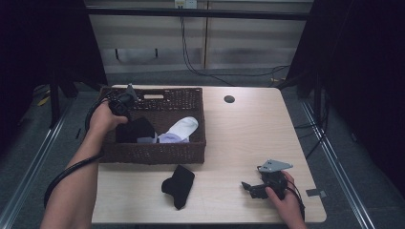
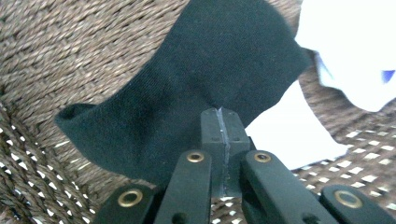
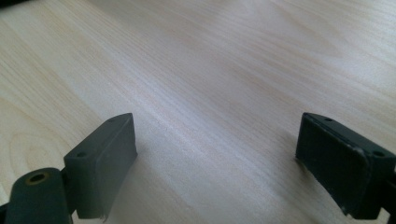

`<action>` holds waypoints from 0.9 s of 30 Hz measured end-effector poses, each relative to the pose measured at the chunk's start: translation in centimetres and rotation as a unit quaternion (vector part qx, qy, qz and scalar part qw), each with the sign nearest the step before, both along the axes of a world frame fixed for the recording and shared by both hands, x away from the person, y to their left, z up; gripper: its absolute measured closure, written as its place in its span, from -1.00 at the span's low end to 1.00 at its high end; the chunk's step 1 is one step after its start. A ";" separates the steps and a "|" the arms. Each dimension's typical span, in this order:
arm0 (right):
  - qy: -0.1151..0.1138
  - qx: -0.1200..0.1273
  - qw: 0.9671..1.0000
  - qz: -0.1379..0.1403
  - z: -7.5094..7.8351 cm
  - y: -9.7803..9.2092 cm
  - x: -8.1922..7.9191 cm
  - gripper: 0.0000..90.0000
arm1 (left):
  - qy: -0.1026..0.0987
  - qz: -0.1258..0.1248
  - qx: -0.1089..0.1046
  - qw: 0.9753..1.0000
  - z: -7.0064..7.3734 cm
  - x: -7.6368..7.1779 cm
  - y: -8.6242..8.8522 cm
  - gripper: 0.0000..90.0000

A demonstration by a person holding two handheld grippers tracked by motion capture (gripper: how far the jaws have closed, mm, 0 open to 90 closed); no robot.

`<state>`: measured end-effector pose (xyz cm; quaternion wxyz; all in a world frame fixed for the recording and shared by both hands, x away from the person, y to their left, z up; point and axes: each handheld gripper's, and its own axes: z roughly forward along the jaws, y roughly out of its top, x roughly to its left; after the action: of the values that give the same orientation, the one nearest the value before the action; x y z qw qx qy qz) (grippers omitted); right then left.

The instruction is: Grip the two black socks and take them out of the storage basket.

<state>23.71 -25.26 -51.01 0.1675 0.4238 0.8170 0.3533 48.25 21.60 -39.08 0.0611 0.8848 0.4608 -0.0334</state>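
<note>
Left gripper view: left claw (image 2: 221, 122) clamped on black sock (image 2: 196, 79) inside far-left basket (image 1: 191, 151); right claw (image 1: 248, 187) apart, idle near-right.

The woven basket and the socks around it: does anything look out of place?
One black sock lies crumpled on the pale wooden table, outside the dark woven basket, which holds a black sock pinched by the left gripper and white socks.
</note>
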 end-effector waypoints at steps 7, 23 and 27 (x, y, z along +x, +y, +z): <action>0.001 -0.001 1.000 0.000 0.0 0.0 0.0 -0.74 | 0.000 -0.009 0.004 1.000 2.5 0.1 -0.5 1.00; 0.001 -0.001 1.000 0.000 0.0 0.0 0.0 -0.74 | -0.003 -0.038 0.013 0.999 8.3 -0.3 -2.0 1.00; 0.000 -0.001 1.000 0.000 0.0 0.0 0.0 -0.74 | -0.005 -0.047 0.015 0.999 9.9 -0.3 -2.4 1.00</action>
<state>23.70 -25.28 -50.99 0.1673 0.4236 0.8174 0.3528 47.90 19.19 -29.20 0.0481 0.9064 0.4189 -0.0249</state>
